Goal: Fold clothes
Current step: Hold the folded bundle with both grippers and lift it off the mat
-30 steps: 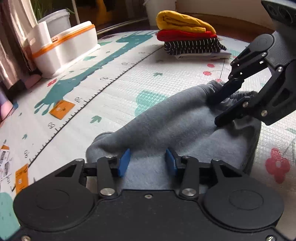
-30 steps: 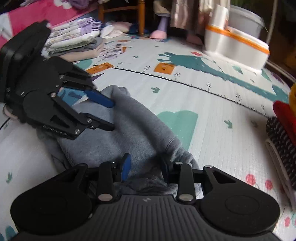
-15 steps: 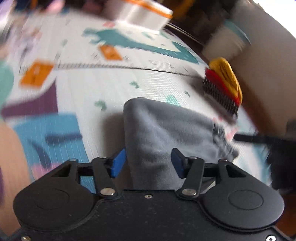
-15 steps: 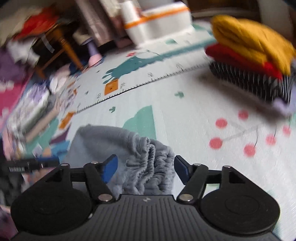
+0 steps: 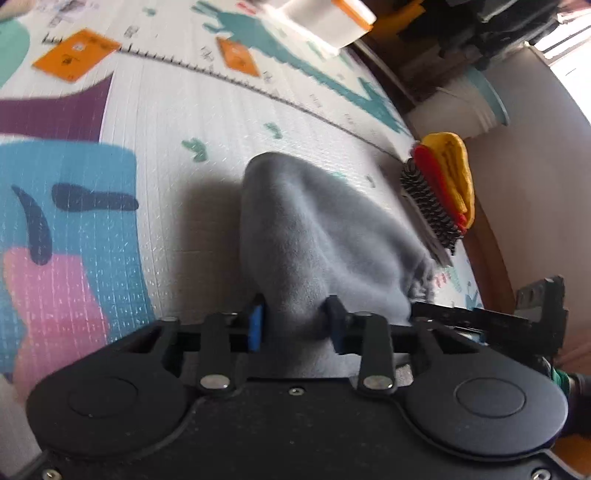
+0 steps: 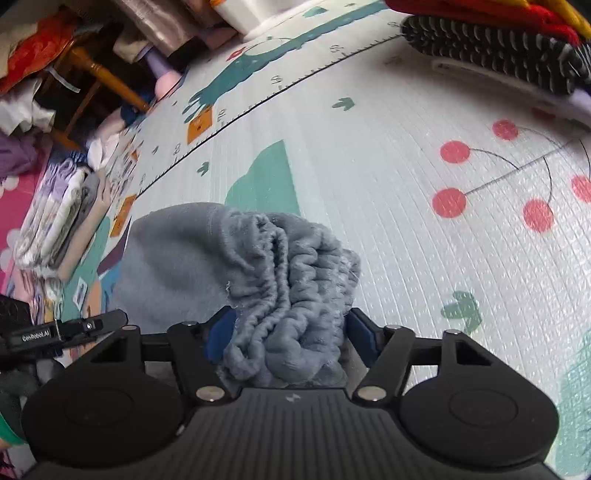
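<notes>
A folded grey fleece garment (image 5: pixel 317 236) is held above the patterned play mat (image 5: pixel 177 122). My left gripper (image 5: pixel 295 326) is shut on one end of it, blue pads pressing the cloth. My right gripper (image 6: pixel 290 338) is shut on the gathered elastic end of the same garment (image 6: pixel 288 280). The right gripper shows at the right edge of the left wrist view (image 5: pixel 480 317). The left gripper shows at the left edge of the right wrist view (image 6: pixel 62 332). A stack of folded clothes, yellow on red on striped (image 5: pixel 443 188), lies just beyond the garment; it also shows in the right wrist view (image 6: pixel 495 40).
A white box with an orange band (image 5: pixel 325 18) stands at the far edge of the mat. Another pile of folded clothes (image 6: pixel 59 218) lies at the left. A wooden chair leg (image 6: pixel 99 74) and loose cloth stand behind it. A white bucket (image 5: pixel 461 107) stands beside the wall.
Both grippers have lifted the grey garment off the mat and swung it toward the yellow, red and striped stack, which now appears much closer.
</notes>
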